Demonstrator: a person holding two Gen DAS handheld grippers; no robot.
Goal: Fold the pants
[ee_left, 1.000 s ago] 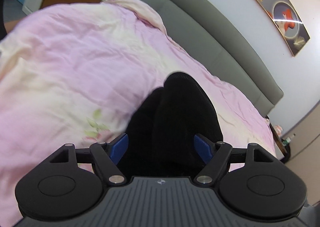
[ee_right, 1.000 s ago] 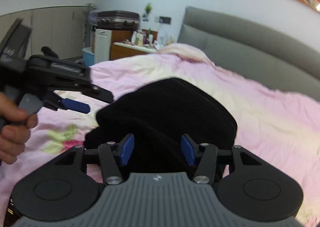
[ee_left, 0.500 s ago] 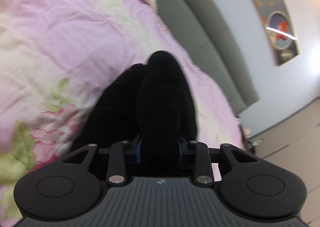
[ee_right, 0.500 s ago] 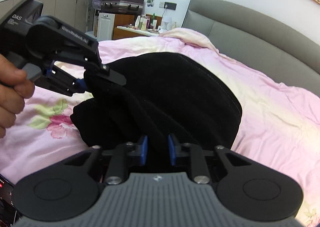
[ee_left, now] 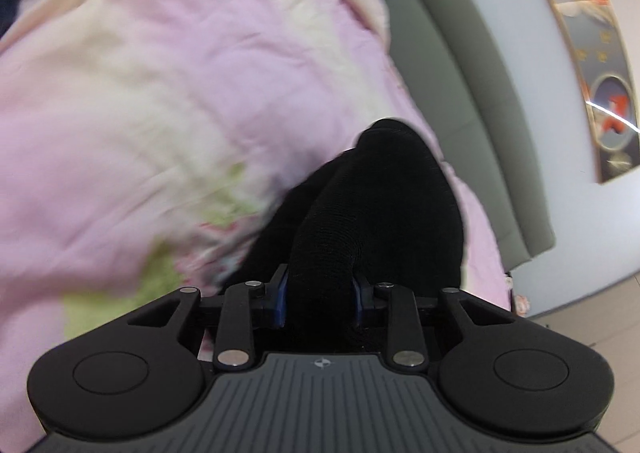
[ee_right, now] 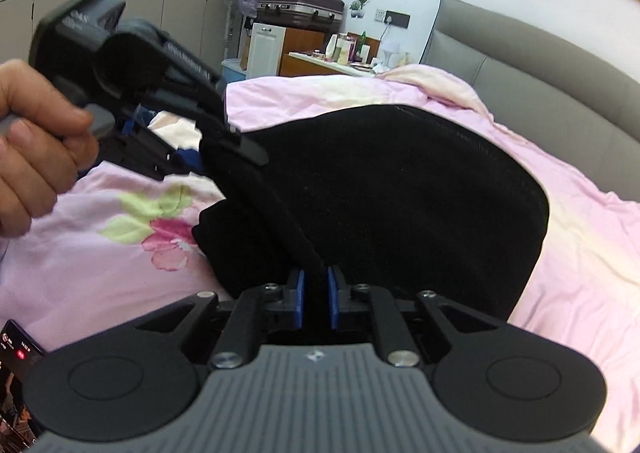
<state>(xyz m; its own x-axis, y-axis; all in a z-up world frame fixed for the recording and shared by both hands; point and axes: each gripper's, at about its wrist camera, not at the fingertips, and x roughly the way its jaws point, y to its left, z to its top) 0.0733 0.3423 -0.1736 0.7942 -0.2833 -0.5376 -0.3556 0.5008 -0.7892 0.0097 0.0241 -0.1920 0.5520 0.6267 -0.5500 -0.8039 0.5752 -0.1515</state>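
The black pants [ee_right: 400,205] are lifted in a broad fold above the pink bed cover [ee_right: 100,277]. My right gripper [ee_right: 316,299] is shut on a near edge of the pants. My left gripper [ee_left: 320,293] is shut on a thick bunch of the same black pants [ee_left: 380,213]. In the right wrist view the left gripper [ee_right: 200,157], held by a hand [ee_right: 36,157], grips the pants' left edge, raised above the bed. The rest of the pants hangs down between the two grippers.
The pink floral bed cover [ee_left: 160,93] spreads under everything. A grey padded headboard [ee_right: 540,85] runs along the right. A cluttered dresser [ee_right: 344,57], a suitcase and a fan stand behind the bed. A phone [ee_right: 16,365] lies at the lower left.
Both grippers closed from open onto the black pants and lifted them. The left gripper rose and swung toward the headboard. The pants now stand higher above the cover.
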